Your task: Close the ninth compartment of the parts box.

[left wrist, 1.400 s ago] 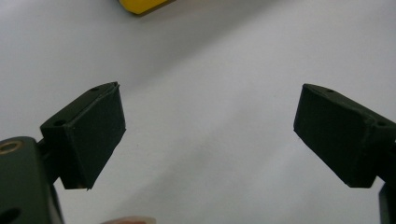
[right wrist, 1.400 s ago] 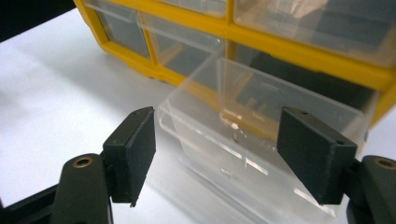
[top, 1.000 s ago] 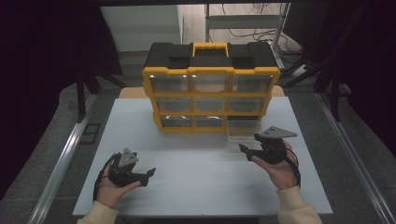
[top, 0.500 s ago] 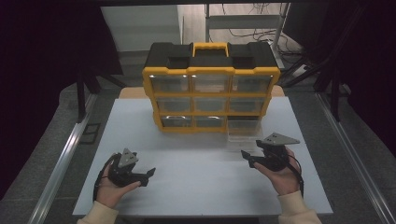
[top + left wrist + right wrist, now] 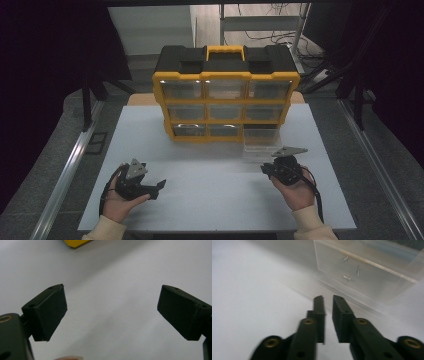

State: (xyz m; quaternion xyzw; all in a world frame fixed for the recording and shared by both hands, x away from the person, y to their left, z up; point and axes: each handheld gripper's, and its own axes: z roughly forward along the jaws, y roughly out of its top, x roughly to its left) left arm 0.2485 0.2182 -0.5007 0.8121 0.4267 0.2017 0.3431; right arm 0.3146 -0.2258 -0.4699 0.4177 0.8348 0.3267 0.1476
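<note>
A yellow and black drawer organizer (image 5: pixel 226 95) stands at the back of the white table (image 5: pixel 210 165). Its clear bottom-right drawer (image 5: pixel 261 142) is pulled out, and small metal screws (image 5: pixel 347 277) lie in that drawer (image 5: pixel 372 275). My right gripper (image 5: pixel 266 169) hovers just in front of the drawer. Its jaws have just been closing and now stand shut (image 5: pixel 328 300) with nothing between them. My left gripper (image 5: pixel 157 189) rests low at the front left, open wide (image 5: pixel 112 307) over bare table.
A corner of the yellow organizer (image 5: pixel 75 242) shows at the top of the left gripper view. Metal rails run along both sides of the table, with dark curtains beyond. A cable trails from each gripper toward the front edge.
The right gripper's jaws have come together, and that hand has drifted slightly toward the person. The left hand and gripper have not moved.
</note>
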